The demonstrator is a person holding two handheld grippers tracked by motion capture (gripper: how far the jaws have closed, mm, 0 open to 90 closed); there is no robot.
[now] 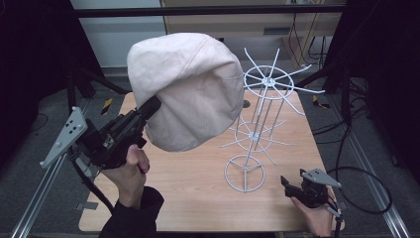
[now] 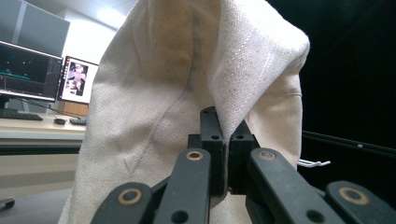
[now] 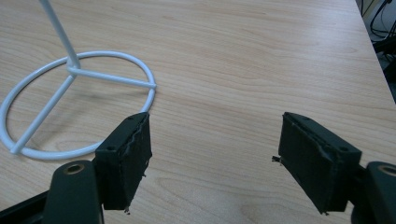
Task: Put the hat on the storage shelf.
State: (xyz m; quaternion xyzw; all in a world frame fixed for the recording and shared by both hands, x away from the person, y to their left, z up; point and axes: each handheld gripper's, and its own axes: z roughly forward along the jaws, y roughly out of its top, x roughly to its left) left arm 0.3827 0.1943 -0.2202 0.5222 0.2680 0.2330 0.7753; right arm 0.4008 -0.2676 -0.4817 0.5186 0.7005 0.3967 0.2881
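High view: the left gripper (image 1: 148, 106) sits at centre left of the frame, raised off the table (image 1: 198, 198), its jaws clamped on the edge of a cream fabric cap (image 1: 190, 89) that hangs in the upper middle, above the tabletop and just left of the white wire rack (image 1: 257, 124). In the left gripper view the jaws are pinched together with a fold of the cap (image 2: 187, 84) between them. At lower right the right gripper (image 1: 287, 183) rests low near the rack's ring base. In the right gripper view its jaws stand wide apart with nothing between them, the ring base (image 3: 79, 70) at upper left.
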